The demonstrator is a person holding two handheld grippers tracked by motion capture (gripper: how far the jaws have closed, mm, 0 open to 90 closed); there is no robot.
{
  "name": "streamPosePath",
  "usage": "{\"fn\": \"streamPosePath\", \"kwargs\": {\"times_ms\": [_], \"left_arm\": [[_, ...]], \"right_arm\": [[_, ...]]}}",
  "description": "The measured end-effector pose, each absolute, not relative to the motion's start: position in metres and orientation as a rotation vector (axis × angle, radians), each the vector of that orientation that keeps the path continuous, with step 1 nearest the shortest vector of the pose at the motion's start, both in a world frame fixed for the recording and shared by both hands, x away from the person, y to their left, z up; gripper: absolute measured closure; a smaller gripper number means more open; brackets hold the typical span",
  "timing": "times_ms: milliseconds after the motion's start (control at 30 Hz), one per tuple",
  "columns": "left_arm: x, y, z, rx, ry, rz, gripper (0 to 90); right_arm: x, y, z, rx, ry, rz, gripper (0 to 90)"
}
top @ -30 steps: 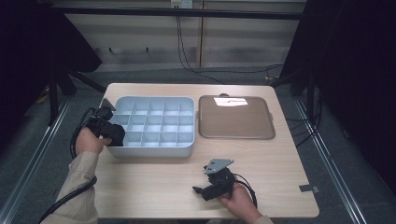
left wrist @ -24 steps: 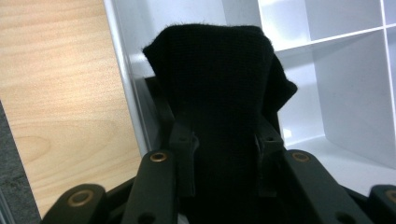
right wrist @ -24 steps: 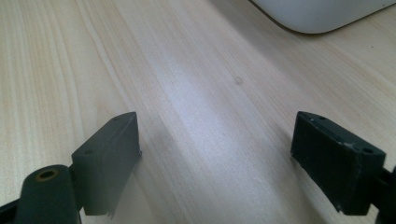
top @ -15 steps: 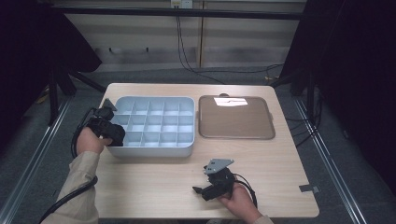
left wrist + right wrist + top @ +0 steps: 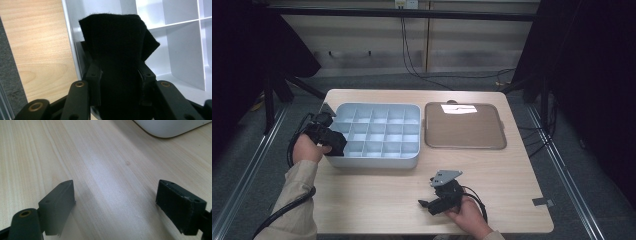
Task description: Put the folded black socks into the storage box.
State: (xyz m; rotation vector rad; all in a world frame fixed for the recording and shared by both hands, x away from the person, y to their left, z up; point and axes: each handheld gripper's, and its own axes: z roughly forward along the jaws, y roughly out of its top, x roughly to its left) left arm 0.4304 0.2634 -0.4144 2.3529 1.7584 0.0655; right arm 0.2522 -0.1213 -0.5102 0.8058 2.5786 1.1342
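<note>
A pale blue divided organiser box (image 5: pixel 377 132) stands at the table's left centre. My left gripper (image 5: pixel 334 142) is at the box's near left corner, shut on a folded piece of black cloth (image 5: pixel 117 55). In the left gripper view the cloth sticks up between the jaws over the box's left wall and the white compartments (image 5: pixel 185 50). My right gripper (image 5: pixel 428 204) rests low over the bare wood near the front edge, jaws wide apart with nothing between them; its fingers (image 5: pixel 58 202) frame plain tabletop.
A brown tray (image 5: pixel 464 126) with a white glare patch lies to the right of the organiser box. A small piece of grey tape (image 5: pixel 543 202) sits near the table's right front corner. Cables trail from both grippers. Dark floor surrounds the table.
</note>
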Motion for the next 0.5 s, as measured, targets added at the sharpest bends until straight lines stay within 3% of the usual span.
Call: {"fn": "streamPosePath", "kwargs": {"times_ms": [500], "left_arm": [[0.4321,0.2622,-0.4071,2.354,1.771,0.076,59.4]], "right_arm": [[0.2522,-0.1213,-0.5102,0.806,2.579,1.134,15.1]]}}
